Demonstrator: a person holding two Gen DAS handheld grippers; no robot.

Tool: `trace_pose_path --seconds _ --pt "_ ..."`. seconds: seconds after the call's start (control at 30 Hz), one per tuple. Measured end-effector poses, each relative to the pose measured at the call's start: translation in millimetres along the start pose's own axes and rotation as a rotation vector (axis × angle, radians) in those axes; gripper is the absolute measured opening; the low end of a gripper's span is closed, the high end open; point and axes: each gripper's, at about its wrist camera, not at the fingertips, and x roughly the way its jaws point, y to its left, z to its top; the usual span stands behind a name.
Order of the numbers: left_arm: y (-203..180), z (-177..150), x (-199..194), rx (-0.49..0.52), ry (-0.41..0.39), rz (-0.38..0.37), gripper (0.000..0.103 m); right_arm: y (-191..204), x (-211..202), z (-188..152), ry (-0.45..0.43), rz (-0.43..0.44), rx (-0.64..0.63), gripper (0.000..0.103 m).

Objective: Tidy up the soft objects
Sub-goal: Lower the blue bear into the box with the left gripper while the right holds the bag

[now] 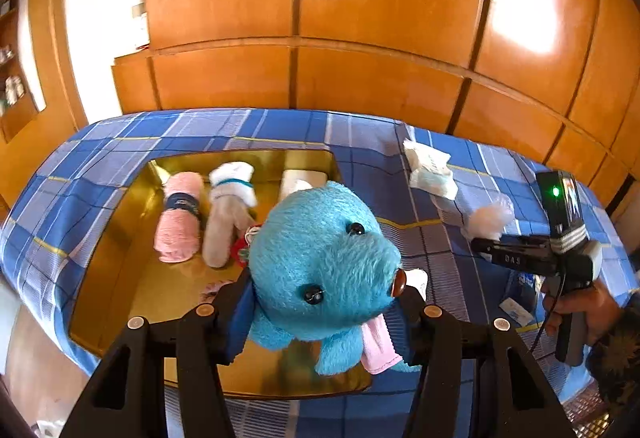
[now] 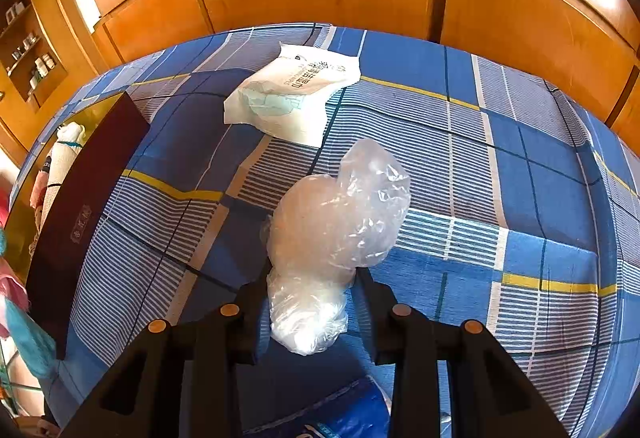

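Observation:
My left gripper (image 1: 324, 302) is shut on a blue plush toy (image 1: 320, 262) and holds it over the near right part of a gold box (image 1: 120, 238). In the box lie a pink rolled towel (image 1: 180, 222), a white and grey rolled sock (image 1: 230, 210) and a pink cloth (image 1: 378, 346) under the toy. My right gripper (image 2: 312, 294) is shut on a clear plastic bag of white stuffing (image 2: 336, 222) and holds it above the bed; it also shows in the left wrist view (image 1: 490, 218). A white soft packet (image 2: 292, 94) lies on the bed beyond.
The blue plaid bedsheet (image 2: 500, 158) covers the bed. The gold box has a dark outer wall (image 2: 80, 206). A blue packet (image 2: 352, 414) lies under the right gripper. Orange wooden wardrobe doors (image 1: 360, 18) stand behind the bed. A shelf with bottles (image 2: 32, 62) is at far left.

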Motion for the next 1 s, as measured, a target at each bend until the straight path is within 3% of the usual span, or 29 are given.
trace_pose_path --seconds 0.07,0.3,0.5,0.8,1.0 --pt "14 2 -3 -0.040 0.005 -0.004 0.057 1 0 -1 -0.004 -0.007 -0.007 0.035" --pt "89 5 -11 -0.141 0.004 0.128 0.057 2 -1 -1 -0.010 -0.019 -0.016 0.035" --pt "139 1 10 -0.144 0.073 0.239 0.057 2 -1 -1 -0.009 -0.023 -0.018 0.035" --pt "159 10 62 -0.052 0.156 0.327 0.058 2 0 -1 -0.011 -0.022 -0.012 0.035" --pt "160 13 89 -0.040 0.177 0.362 0.066 2 0 -1 -0.012 -0.021 -0.010 0.035"
